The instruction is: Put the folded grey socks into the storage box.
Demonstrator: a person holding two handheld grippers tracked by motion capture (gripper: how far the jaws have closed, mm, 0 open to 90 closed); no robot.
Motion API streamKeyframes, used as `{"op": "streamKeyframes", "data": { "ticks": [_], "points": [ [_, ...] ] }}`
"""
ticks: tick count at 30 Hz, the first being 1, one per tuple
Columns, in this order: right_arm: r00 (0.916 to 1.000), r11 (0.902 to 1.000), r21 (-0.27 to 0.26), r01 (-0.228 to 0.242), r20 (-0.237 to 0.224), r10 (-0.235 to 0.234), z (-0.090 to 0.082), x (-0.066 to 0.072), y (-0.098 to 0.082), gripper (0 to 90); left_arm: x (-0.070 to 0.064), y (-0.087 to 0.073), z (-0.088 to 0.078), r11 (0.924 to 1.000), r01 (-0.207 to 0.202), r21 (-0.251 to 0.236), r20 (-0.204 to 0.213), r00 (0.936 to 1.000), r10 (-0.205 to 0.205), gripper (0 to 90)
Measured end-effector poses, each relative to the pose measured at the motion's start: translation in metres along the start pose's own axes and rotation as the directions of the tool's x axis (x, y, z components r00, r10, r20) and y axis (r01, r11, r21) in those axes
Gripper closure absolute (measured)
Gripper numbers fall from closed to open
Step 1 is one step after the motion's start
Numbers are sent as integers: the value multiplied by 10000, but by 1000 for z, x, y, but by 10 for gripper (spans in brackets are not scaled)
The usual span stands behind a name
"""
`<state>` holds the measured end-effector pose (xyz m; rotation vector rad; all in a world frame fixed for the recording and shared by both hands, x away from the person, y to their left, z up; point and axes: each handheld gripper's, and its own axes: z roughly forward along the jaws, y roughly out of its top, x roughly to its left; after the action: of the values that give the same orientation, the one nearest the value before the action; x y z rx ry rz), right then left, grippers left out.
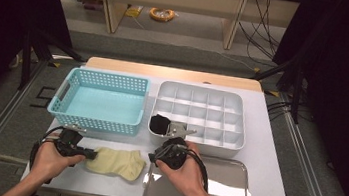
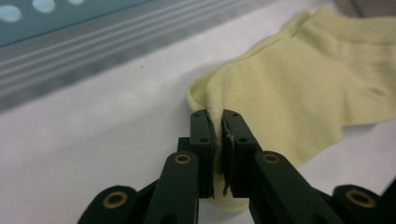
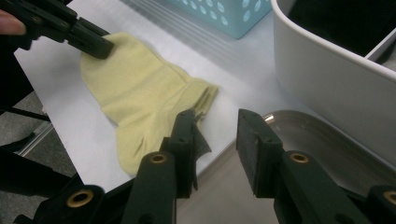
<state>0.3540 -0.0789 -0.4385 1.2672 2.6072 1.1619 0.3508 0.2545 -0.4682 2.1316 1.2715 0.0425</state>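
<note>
Yellow sock [image 2: 299,93] edge pinched by left gripper [image 2: 218,122], right gripper [image 3: 215,140] open over metal tray [image 3: 308,135]

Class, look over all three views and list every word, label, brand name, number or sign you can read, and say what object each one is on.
None: no readable text in any view.
The yellow sock, the blue basket, the white divided organiser and the metal tray are plain.
The black tongs, left and right, carry brass rivets but no lettering.
</note>
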Motion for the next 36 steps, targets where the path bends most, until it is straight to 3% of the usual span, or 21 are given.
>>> {"op": "streamKeyframes", "data": {
  "ticks": [4,14,16,17,18,21,22,25,26,27,36],
  "points": [
    [10000,10000,-21,-6,4,6,0,0,0,687,1,3,-11,10000,68,-61,447,9990,-65,832],
    [10000,10000,-28,-58,80,58,0,1,1,687,9,3,-17,9988,490,33,503,9975,-491,833],
    [9999,9999,-24,-139,6,139,0,2,1,687,11,3,-20,9992,351,206,463,9983,-361,833],
    [9995,9995,38,-325,-11,325,-1,4,1,687,12,3,-20,9987,488,166,617,9969,-498,833],
    [10000,10000,-45,-47,82,48,0,1,2,687,12,3,-22,9987,453,221,534,9975,-464,832],
    [10000,10000,-26,-38,92,39,0,2,1,687,13,4,-27,9988,226,430,437,9987,-245,832],
    [9999,9999,-90,120,31,-120,0,1,1,687,12,5,-26,9987,402,305,450,9981,-415,832],
    [10000,10000,-22,-12,41,13,0,2,1,686,8,8,-28,9990,364,260,728,9966,-382,831],
    [10000,10000,-18,-14,30,14,0,3,1,686,7,10,-31,9988,72,474,672,9977,-104,831],
    [10000,10000,1,-42,32,42,-1,3,1,686,3,12,-30,9994,227,267,690,9973,-245,831],
    [9999,9997,-163,153,-4,-153,-2,3,2,685,-20,29,-23,9988,-143,464,1010,9948,96,830]
  ]
}}
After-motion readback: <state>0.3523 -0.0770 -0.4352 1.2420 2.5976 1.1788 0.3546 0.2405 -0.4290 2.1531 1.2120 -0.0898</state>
